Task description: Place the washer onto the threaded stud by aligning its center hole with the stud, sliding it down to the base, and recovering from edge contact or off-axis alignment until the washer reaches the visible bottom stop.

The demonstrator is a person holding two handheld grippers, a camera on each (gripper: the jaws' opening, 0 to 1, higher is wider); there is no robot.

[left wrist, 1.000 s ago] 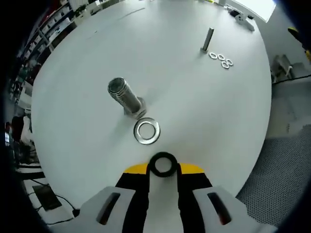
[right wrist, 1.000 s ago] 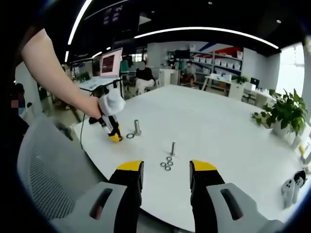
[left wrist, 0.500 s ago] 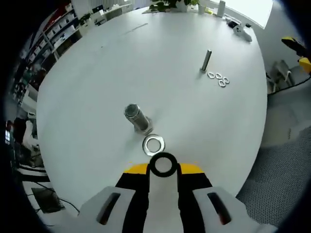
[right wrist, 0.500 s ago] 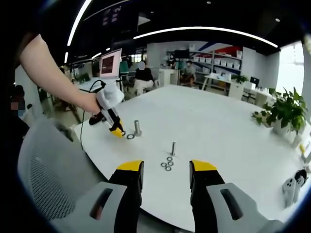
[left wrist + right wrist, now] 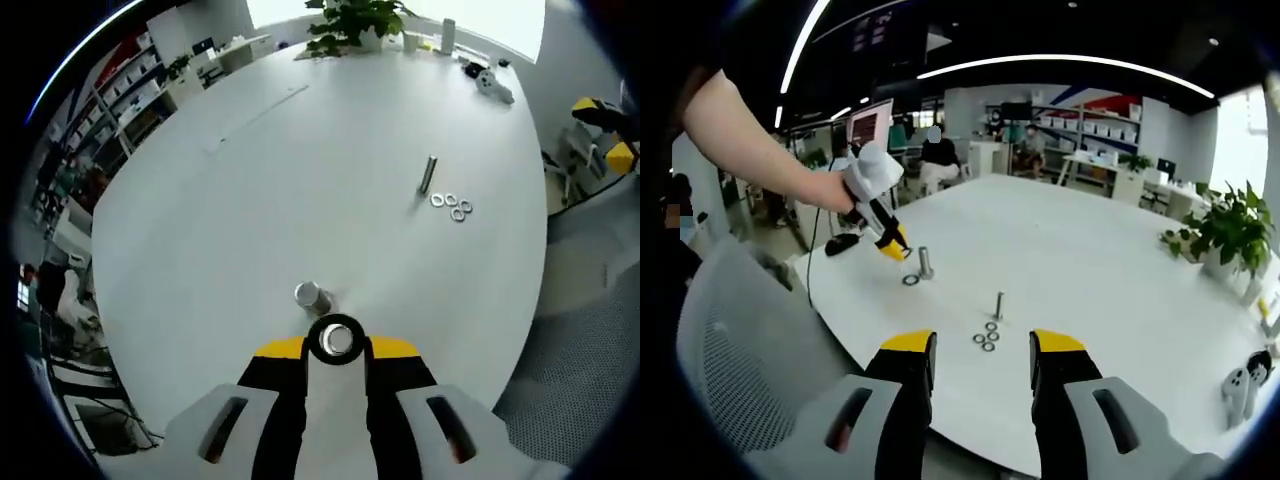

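Steel washer [image 5: 910,280] lies flat on the white table [image 5: 1090,260] just beside the upright stud [image 5: 926,262], at its seven o'clock in the right gripper view; the left gripper [image 5: 895,248] hovers above, its jaws' state unclear. Right gripper [image 5: 970,350] waits spread and empty. Thin, stiff and slippery, the washer looks best pinched across its rim

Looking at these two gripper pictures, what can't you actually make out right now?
- Left gripper, left gripper view: whether its jaws pinch the black ring; the ring hides the tips.
- Large washer, left gripper view: covered by that ring.
- Thick stud: threads and base foreshortened from above.
- Three small washers, right gripper view: too small for detail.
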